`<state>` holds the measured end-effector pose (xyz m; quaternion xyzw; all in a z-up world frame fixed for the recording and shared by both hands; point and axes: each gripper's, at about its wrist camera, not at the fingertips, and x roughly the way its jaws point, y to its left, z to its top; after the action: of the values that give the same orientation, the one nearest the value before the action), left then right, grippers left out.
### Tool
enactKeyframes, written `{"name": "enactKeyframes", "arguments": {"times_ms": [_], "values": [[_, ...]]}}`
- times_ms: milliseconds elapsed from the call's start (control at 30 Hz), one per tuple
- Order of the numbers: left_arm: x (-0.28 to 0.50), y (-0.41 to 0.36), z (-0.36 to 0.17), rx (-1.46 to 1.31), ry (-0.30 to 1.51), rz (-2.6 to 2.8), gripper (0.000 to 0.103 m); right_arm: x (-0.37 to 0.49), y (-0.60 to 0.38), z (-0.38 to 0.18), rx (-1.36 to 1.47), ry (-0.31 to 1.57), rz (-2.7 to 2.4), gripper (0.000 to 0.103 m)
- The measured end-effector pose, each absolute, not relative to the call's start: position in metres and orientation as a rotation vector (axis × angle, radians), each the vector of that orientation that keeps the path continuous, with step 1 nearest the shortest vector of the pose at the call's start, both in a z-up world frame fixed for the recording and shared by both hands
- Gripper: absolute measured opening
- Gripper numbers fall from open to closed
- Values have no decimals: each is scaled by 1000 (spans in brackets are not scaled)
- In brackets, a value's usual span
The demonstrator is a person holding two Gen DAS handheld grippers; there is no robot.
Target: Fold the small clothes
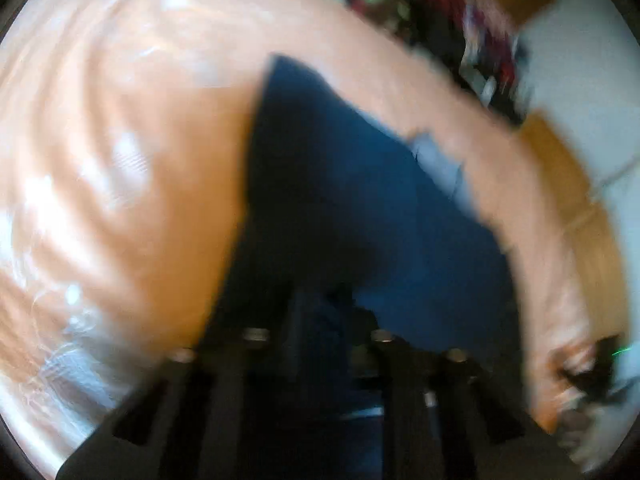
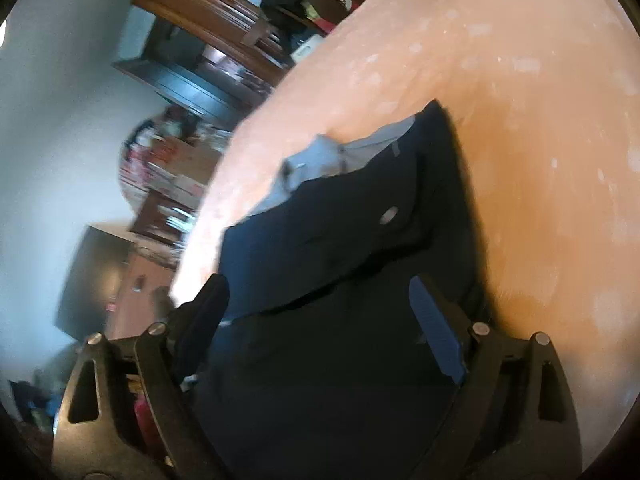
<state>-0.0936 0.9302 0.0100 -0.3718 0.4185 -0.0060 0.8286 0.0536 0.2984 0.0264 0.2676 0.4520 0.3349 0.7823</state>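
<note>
Your left gripper (image 1: 320, 340) jaws clench the navy garment (image 1: 360, 184); right gripper (image 2: 320, 320) jaws released over it. Worktop (image 2: 520, 120) orange. No legible labels.

Left gripper (image 1: 324, 320): fingers drawn close together, dark cloth seen pinched between them; view heavily blurred. Right gripper (image 2: 320, 312): fingers (image 2: 434, 328) held wide apart, nothing clamped between the pads, tips lowered near the tabletop's edge.
</note>
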Motion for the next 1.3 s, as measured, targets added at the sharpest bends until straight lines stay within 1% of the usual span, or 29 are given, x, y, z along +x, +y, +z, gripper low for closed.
{"name": "enactKeyframes", "arguments": {"times_ms": [33,100,133,167,200,233,267,367,433,467,533,567,600,667,800,867,900,933,1000,1033,1067,1133,1233,1300], "values": [[-100,936,13,-804,868,12,9,67,303,21,550,996,707,91],[-111,937,20,-787,854,53,9,90,308,4,515,1055,658,91],[-118,936,25,-785,851,54,13,101,312,-7,500,1105,632,91],[-125,932,35,-755,845,56,23,113,317,-19,474,1162,593,90],[-134,925,45,-713,840,75,30,118,320,-24,452,1181,569,88],[-138,925,53,-674,841,101,48,121,322,-27,432,1180,555,88],[-145,926,63,-628,845,124,60,123,325,-27,407,1171,550,89],[-165,924,76,-485,864,156,60,123,334,-29,366,1155,553,93],[-179,925,70,-425,906,150,60,122,339,-31,342,1147,543,93],[-179,922,67,-398,927,152,60,120,340,-29,325,1140,541,88],[-181,912,59,-324,970,148,59,117,341,-23,354,1128,587,51],[-181,906,57,-284,989,138,59,115,339,-21,403,1143,620,20],[-182,902,55,-246,1001,135,59,117,339,-21,423,1142,629,8],[-170,890,51,-130,1030,164,59,113,342,-14,460,1133,664,6],[-142,884,41,-53,1064,208,60,102,352,-5,509,1128,724,3],[-130,885,40,-20,1057,244,62,99,354,-3,526,1118,737,0],[-128,887,39,-6,1045,276,62,97,353,-2,522,1107,724,0],[-129,894,40,-17,1028,314,60,97,349,-5,523,1100,707,0],[-144,918,41,-163,983,302,62,96,339,-17,551,1114,668,0],[-156,934,41,-261,947,278,63,97,336,-25,552,1131,651,0],[-162,940,40,-301,933,265,63,96,331,-34,544,1149,631,0],[-167,946,39,-329,918,255,63,93,324,-48,544,1177,624,0],[-166,939,42,-290,929,267,62,87,322,-43,512,1179,657,0],[-173,936,47,-267,944,277,62,83,321,-35,476,1173,657,4]]}}
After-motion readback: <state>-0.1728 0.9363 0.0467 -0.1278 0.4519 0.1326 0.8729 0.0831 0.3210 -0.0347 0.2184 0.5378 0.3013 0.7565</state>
